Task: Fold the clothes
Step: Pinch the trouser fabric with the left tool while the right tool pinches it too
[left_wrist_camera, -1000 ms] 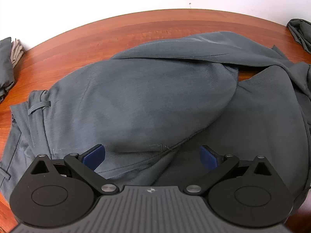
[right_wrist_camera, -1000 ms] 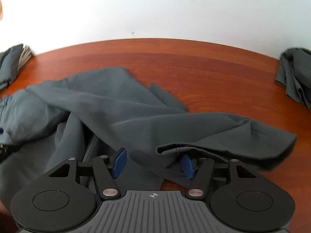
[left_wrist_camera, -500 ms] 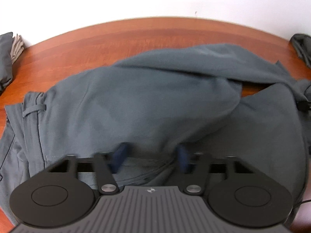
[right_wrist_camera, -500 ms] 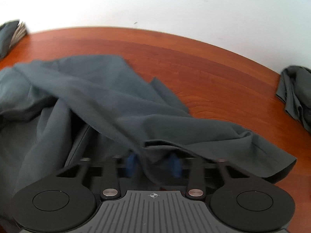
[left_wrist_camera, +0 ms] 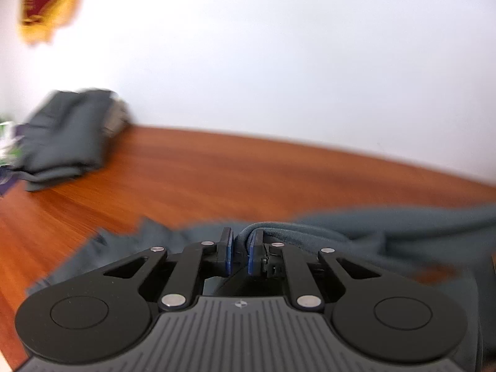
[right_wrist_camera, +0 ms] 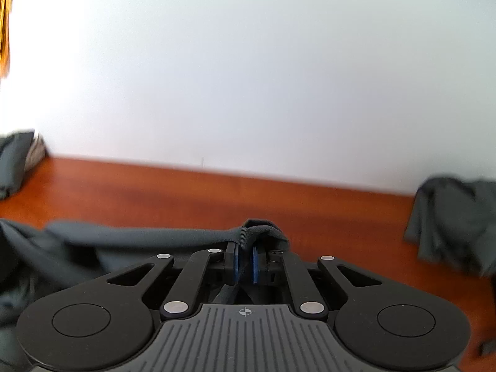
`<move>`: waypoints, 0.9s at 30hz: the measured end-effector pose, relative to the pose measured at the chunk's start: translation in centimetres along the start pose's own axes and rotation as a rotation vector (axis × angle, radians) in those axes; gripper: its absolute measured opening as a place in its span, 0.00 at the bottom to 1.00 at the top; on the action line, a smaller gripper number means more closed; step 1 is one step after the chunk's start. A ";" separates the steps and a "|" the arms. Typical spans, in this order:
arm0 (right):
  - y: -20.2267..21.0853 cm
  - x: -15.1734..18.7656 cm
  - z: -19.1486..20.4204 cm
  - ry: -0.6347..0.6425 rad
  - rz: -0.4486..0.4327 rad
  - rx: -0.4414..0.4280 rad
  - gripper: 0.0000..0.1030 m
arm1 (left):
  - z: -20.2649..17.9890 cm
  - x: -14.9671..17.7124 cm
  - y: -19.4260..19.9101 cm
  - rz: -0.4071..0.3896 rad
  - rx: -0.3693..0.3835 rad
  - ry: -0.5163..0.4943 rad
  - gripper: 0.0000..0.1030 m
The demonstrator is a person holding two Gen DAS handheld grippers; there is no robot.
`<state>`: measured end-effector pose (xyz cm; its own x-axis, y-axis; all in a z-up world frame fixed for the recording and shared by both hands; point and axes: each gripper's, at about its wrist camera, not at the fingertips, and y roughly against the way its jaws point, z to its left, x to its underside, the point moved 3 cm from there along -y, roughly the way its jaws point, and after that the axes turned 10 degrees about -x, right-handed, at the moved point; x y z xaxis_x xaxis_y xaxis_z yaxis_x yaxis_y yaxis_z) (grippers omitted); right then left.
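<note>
Left wrist view: the left gripper [left_wrist_camera: 239, 249] fills the near part of the frame, its blue pads [left_wrist_camera: 228, 249] drawn narrow and pinching a rolled edge of the grey trousers [left_wrist_camera: 387, 232]. Its jaws have just been closing, with that fabric between them. The rest of the trousers trails away to the right and down to the left, draped over the reddish wooden table [left_wrist_camera: 217, 170]. Far left on the table sits a blurred stack of folded clothes [left_wrist_camera: 68, 133] — dark grey on top, something paler at its right side. High on the white wall [left_wrist_camera: 279, 62], far left, hangs a blurred red and gold banner [left_wrist_camera: 46, 0].

Right wrist view: the right gripper [right_wrist_camera: 244, 263] is likewise narrow, its jaws having just been closing, and grips a bunched fold of the same trousers [right_wrist_camera: 139, 237] that rises just above the pads. The cloth stretches off to the left in a taut band. A crumpled grey garment [right_wrist_camera: 452, 223] lies at the far right of the table [right_wrist_camera: 217, 192] — well apart from the gripper. The stack of folded clothes [right_wrist_camera: 15, 161] shows at the far left edge.
</note>
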<state>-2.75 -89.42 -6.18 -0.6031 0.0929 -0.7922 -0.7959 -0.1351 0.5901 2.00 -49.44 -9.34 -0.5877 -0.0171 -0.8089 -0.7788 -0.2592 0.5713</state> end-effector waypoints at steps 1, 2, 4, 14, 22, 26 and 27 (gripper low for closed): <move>0.5 -1.0 -0.1 -0.002 -0.021 0.004 0.10 | 0.8 -0.9 0.1 -0.019 -0.026 0.031 0.12; 0.9 -1.9 -0.2 -0.009 -0.036 0.004 0.10 | 1.6 -1.7 0.2 -0.035 -0.047 0.059 0.12; 1.8 -3.6 -0.5 -0.017 -0.059 0.008 0.10 | 2.9 -3.4 0.5 -0.072 -0.085 0.106 0.12; 4.1 -5.6 -2.0 -0.077 -0.078 0.080 0.09 | 7.6 -9.6 0.0 -0.170 -0.186 0.173 0.02; 6.5 -2.5 -1.0 -0.100 0.005 0.152 0.09 | 8.5 -6.3 -2.8 0.061 0.003 0.106 0.15; 7.6 -1.4 -0.4 -0.109 0.033 0.186 0.09 | 9.0 -2.9 -2.3 0.144 0.044 0.049 0.29; 7.7 -1.2 -0.2 -0.110 0.039 0.191 0.09 | 9.3 -1.9 -2.1 0.167 0.054 0.049 0.34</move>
<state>-8.15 -90.78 -0.69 -0.6271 0.2000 -0.7528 -0.7611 0.0478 0.6468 2.71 -39.89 -7.67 -0.6995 -0.1035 -0.7071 -0.6824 -0.1970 0.7039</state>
